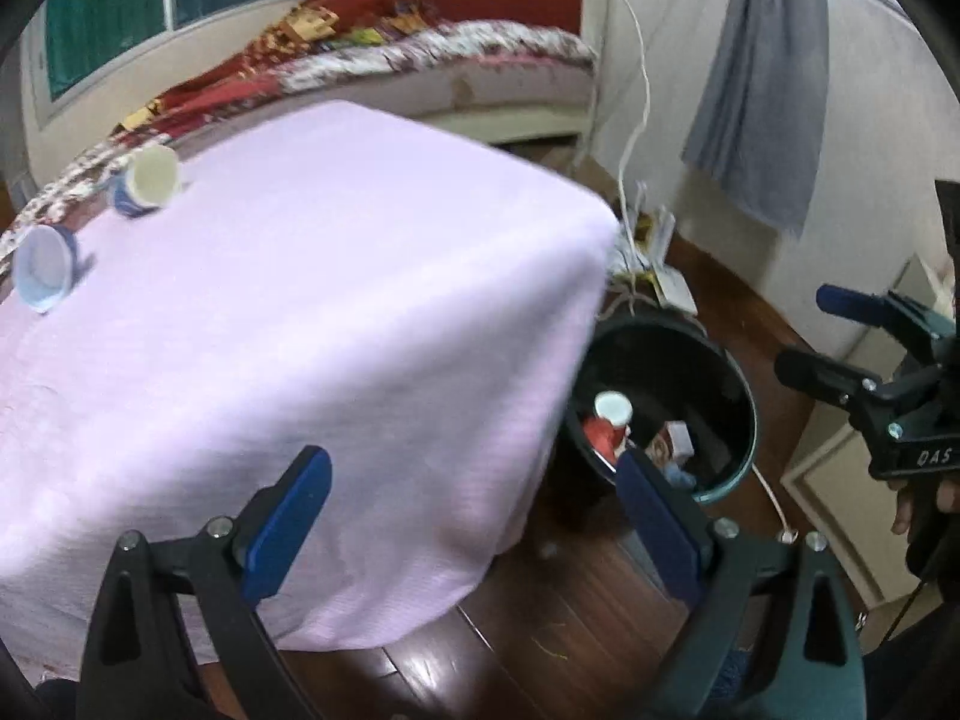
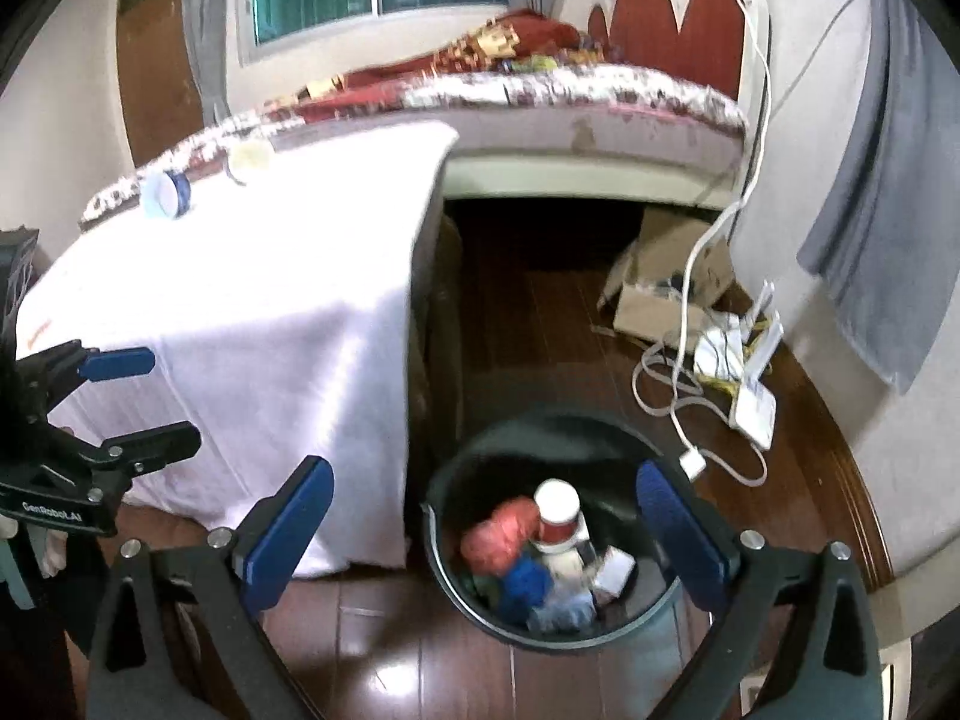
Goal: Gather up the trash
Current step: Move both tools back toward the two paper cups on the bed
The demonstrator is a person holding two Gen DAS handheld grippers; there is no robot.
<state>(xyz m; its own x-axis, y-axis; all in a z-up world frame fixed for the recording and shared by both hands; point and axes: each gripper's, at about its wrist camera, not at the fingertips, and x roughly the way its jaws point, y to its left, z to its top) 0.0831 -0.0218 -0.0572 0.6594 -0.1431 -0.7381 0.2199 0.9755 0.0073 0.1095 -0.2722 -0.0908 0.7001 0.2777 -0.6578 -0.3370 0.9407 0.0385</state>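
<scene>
bin (image 2: 555,630) on floor right of table (image 1: 270,330) | two cups (image 1: 42,267) on table's far-left | bed (image 2: 600,120) behind

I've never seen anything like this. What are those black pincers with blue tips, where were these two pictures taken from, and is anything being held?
No robot here: a person holds a two-finger gripper in each hand, and each carries a wide-angle camera looking along its fingers. One picture comes from the left gripper, the other from the right gripper; each also shows the other gripper at its edge. Both are open and hold nothing.

A table under a pale cloth carries two paper cups lying on their sides, a blue one and a cream-and-blue one. Beside it on the wooden floor stands a dark trash bin, which already holds trash: a red-and-white cup and crumpled wrappers. The right gripper is above the bin. Behind is a bed.
</scene>
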